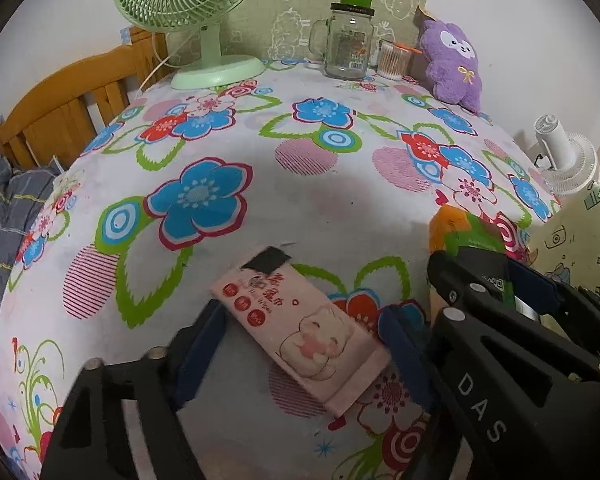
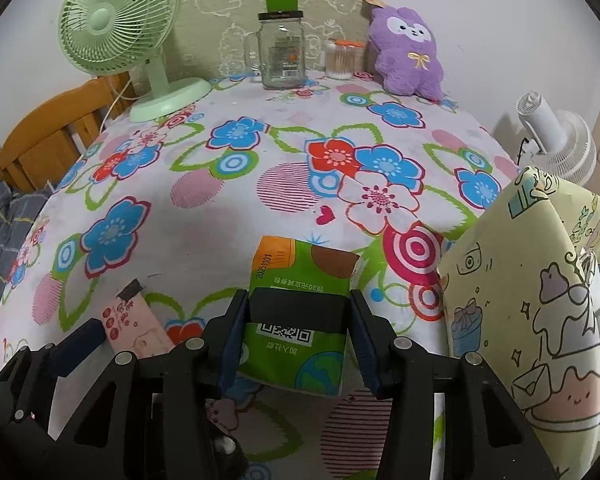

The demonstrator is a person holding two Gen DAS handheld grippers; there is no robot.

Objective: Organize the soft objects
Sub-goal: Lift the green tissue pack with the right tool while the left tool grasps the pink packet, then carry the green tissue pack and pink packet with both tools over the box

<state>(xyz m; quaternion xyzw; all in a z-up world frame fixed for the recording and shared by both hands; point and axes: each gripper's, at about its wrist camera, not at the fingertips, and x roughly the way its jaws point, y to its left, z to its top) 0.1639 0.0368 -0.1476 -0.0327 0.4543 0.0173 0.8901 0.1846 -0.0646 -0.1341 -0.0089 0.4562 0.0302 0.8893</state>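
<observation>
A pink wipes pack (image 1: pixel 300 328) lies slantwise on the flowered tablecloth (image 1: pixel 260 184), between the blue fingers of my left gripper (image 1: pixel 302 314). Both pads touch its edges. In the right wrist view my right gripper (image 2: pixel 300 336) is shut on a green and orange tissue pack (image 2: pixel 300 272) near the table's front. That pack (image 1: pixel 460 232) and the gripper holding it also show at the right of the left wrist view. A purple plush toy (image 2: pixel 408 52) sits upright at the back right. The pink pack (image 2: pixel 136 328) shows again at lower left.
A pale yellow cartoon-print bag (image 2: pixel 540 300) stands open at the right edge. At the back stand a green desk fan (image 2: pixel 116 32), a glass jar mug (image 2: pixel 280 56) and a cup of cotton swabs (image 2: pixel 340 60). A white fan (image 2: pixel 556 140) is off the table's right, a wooden frame (image 2: pixel 48 136) to its left.
</observation>
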